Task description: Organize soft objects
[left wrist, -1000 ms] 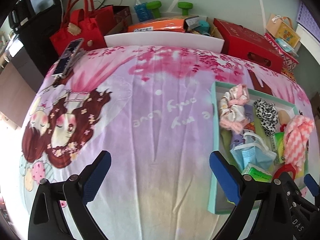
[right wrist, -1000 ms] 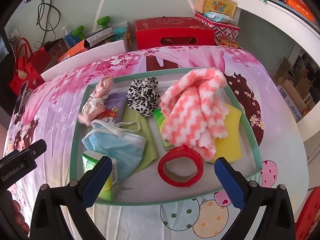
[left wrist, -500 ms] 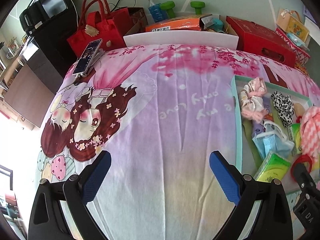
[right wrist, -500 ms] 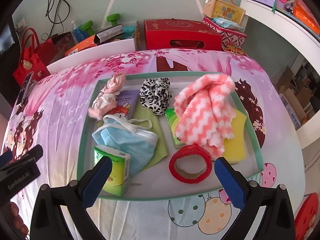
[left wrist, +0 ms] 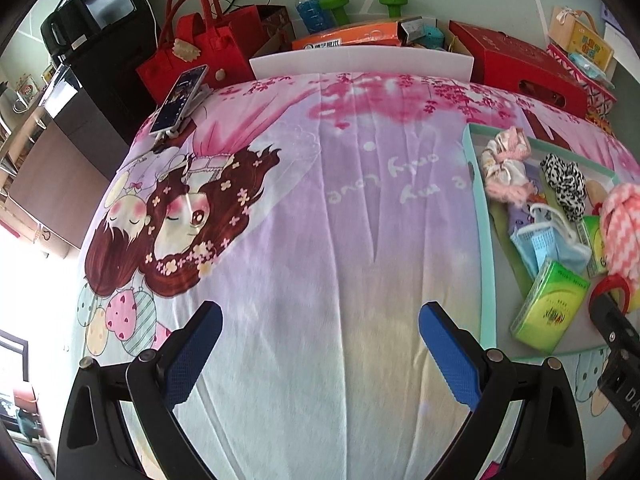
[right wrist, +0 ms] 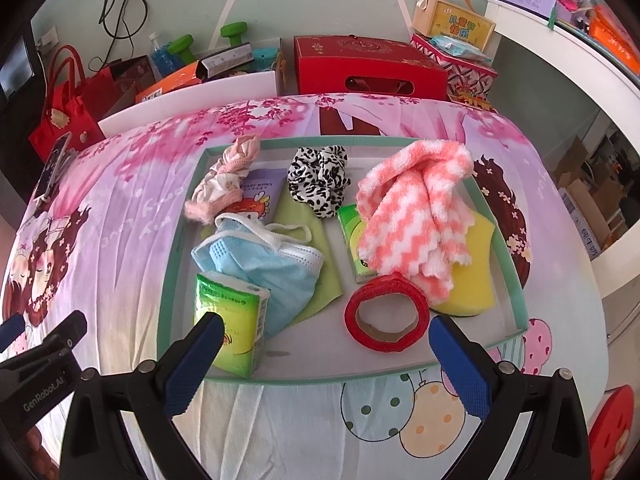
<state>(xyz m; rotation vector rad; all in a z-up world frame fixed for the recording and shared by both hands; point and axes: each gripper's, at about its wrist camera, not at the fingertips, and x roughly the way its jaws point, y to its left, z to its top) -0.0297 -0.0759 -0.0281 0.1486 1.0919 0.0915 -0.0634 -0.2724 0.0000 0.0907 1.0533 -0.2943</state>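
A shallow teal tray (right wrist: 500, 252) lies on the printed bedsheet and holds soft things: a pink-and-white zigzag towel (right wrist: 416, 216), a leopard scrunchie (right wrist: 320, 178), a pale pink scrunchie (right wrist: 224, 186), a blue face mask (right wrist: 264, 264), a yellow sponge (right wrist: 476, 276), a green cloth (right wrist: 320, 240), tissue packs (right wrist: 234, 320) and a red tape ring (right wrist: 386, 322). My right gripper (right wrist: 322, 346) hangs open just before the tray's near rim, holding nothing. My left gripper (left wrist: 320, 344) is open over bare sheet, left of the tray (left wrist: 484, 240).
A phone (left wrist: 180, 98) rests at the sheet's far left corner. Behind the bed stand a red bag (left wrist: 200, 52), a white board (left wrist: 360, 62), a red box (right wrist: 368, 66) and green dumbbells (left wrist: 392, 2). A white shelf (right wrist: 580, 56) runs along the right.
The left gripper has swung left and back, so the tray slid toward its right edge. The right view has drawn slightly nearer the tray. Nothing was picked up.
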